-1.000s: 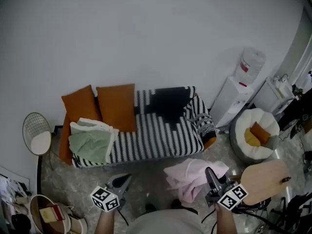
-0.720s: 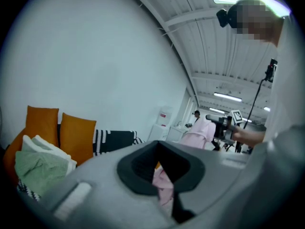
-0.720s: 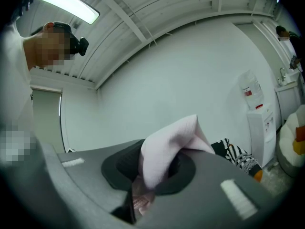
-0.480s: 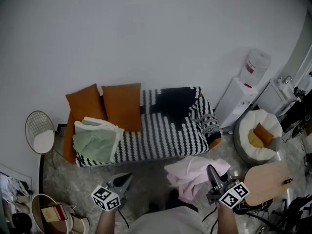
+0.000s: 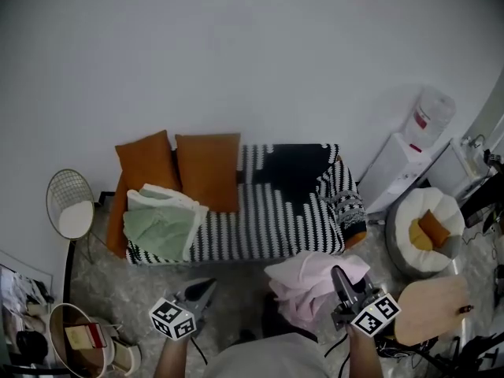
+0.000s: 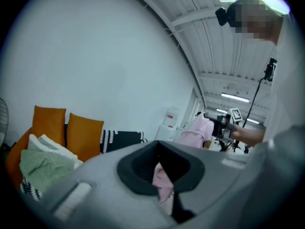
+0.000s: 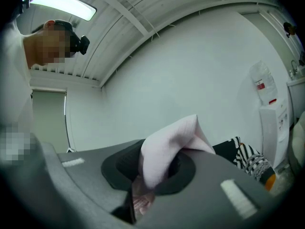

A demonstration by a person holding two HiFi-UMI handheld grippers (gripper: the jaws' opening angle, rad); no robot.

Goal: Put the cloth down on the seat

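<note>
A pink cloth [image 5: 307, 286] hangs bunched in front of me, with my right gripper [image 5: 340, 282] shut on its right side. In the right gripper view the pink cloth [image 7: 167, 147] bulges up out of the closed jaws. The seat is a sofa with a black-and-white striped cover [image 5: 268, 219], beyond the cloth. My left gripper [image 5: 203, 290] is held low at the left, apart from the cloth, its jaws together. A small pink scrap [image 6: 163, 185] shows in its jaw slit; what it is I cannot tell.
Two orange cushions [image 5: 209, 168] and a folded green and white blanket [image 5: 161, 223] fill the sofa's left end. A wire side table [image 5: 71, 207] stands left of it. To the right are a water dispenser [image 5: 409, 152], a white beanbag [image 5: 425, 227] and a round wooden table [image 5: 429, 309].
The sofa has slid a little to the right and lower in the head view. Both grippers and the pink cloth keep the same pose.
</note>
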